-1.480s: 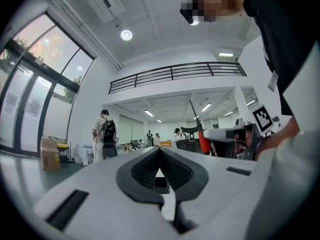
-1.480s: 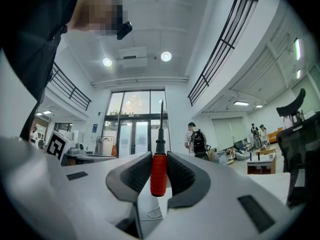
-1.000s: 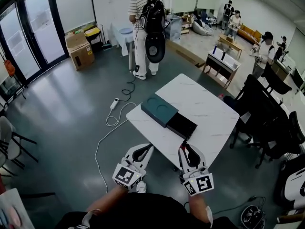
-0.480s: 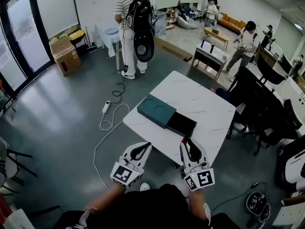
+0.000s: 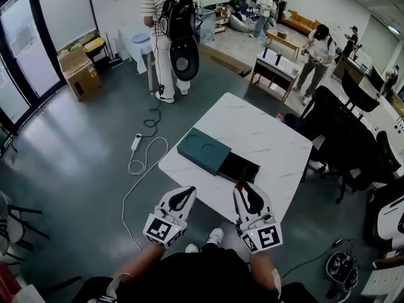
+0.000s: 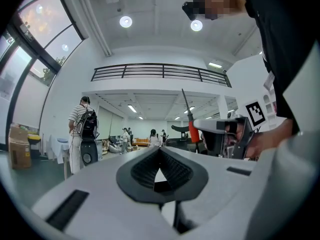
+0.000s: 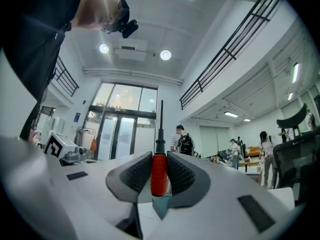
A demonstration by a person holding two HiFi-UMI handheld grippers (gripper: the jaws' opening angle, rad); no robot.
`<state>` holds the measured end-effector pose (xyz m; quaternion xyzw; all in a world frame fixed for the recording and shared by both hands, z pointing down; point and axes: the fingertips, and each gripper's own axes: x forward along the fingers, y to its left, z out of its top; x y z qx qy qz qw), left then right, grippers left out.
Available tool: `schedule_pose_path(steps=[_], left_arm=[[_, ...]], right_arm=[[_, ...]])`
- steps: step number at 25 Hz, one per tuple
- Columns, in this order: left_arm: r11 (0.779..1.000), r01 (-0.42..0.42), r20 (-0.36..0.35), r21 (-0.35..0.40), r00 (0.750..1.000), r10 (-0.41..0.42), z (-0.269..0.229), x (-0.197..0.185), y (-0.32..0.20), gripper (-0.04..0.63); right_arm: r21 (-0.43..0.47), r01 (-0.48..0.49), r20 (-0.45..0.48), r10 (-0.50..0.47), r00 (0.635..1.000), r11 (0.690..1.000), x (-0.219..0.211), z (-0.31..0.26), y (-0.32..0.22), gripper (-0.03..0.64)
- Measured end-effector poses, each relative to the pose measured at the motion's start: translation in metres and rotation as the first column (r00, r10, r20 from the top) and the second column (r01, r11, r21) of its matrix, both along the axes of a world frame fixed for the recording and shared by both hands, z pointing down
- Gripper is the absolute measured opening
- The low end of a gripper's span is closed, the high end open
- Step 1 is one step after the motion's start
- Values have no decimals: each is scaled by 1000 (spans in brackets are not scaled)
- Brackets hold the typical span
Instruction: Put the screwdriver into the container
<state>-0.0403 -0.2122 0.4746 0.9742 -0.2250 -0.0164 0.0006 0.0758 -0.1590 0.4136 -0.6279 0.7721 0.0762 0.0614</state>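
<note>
A teal container [image 5: 203,150] with a black open tray [image 5: 238,167] lies on the near side of the white marble table [image 5: 265,134]. My right gripper [image 5: 243,189] hovers over the table's near edge, shut on a screwdriver. In the right gripper view the red handle [image 7: 158,174] is clamped between the pads and the thin dark shaft [image 7: 161,116] points up past the fingertips. My left gripper [image 5: 186,193] hangs beside it, off the table's near left edge, with its jaws together and nothing in them [image 6: 160,153]. The left gripper view also catches the screwdriver [image 6: 190,131] off to the right.
A person with a black backpack [image 5: 172,24] stands beyond the table. A white cable and power strip [image 5: 140,149] lie on the grey floor to the left. Black office chairs [image 5: 353,150] crowd the table's right side. A cardboard box [image 5: 79,71] sits by the glass doors.
The head view has drifted forward and the table sits a little nearer and lower left in the picture. Both grippers keep their pose, the right one still holding the screwdriver.
</note>
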Motion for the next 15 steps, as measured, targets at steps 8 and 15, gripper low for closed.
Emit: schedule_pose_path(steps=[8, 15], left_arm=[[999, -30, 17, 21, 999, 30, -2, 40, -39, 5], [1000, 3, 45, 18, 999, -3, 0, 78, -56, 5]], right_arm=[[0, 5, 15, -5, 1000, 1000, 43, 3, -48, 106], [13, 15, 70, -16, 997, 1000, 83, -2, -76, 106]])
